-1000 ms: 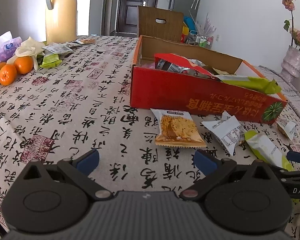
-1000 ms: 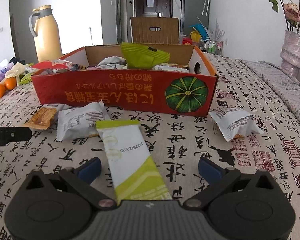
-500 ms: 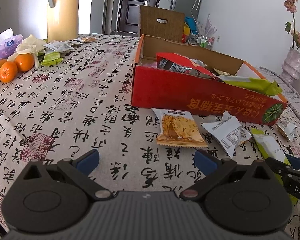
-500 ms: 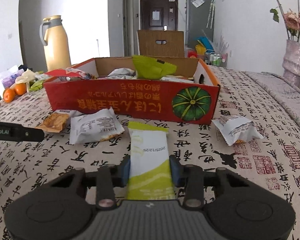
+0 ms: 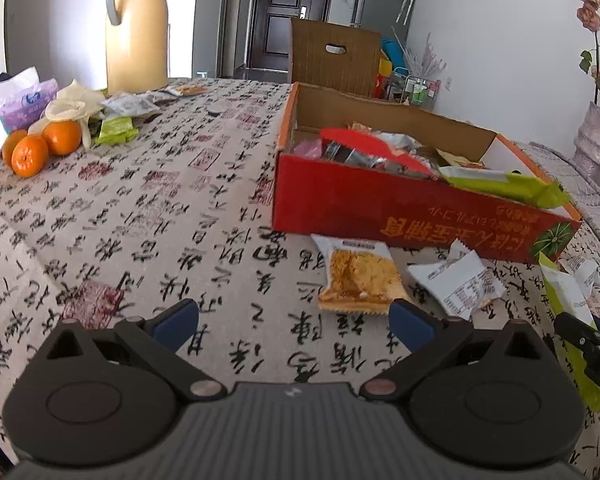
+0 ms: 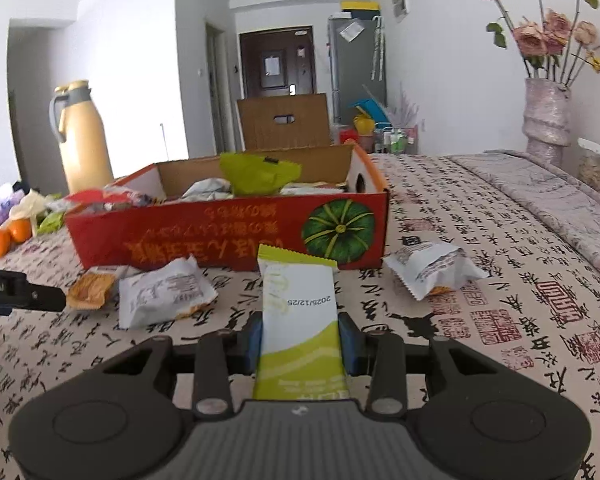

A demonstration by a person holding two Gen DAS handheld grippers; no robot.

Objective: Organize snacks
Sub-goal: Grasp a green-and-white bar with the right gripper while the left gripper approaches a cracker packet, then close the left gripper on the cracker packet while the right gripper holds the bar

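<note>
My right gripper is shut on a white and green snack bar, which tilts up off the tablecloth toward the red cardboard box. The box holds several snack packets. In front of it lie a white packet, an orange cracker packet and another white packet. In the left wrist view my left gripper stands open over the cloth with nothing between its fingers. The orange cracker packet and a white packet lie just beyond it, with the red box behind. The held bar shows at the right edge.
A yellow thermos jug, oranges, tissues and loose wrappers sit at the far left of the table. A vase of dried roses stands at the far right. A brown cardboard flap rises behind the box.
The right gripper closed on the white and green bar and lifted its far end off the cloth, drawing nearer the box. The left gripper stayed open and hardly moved.
</note>
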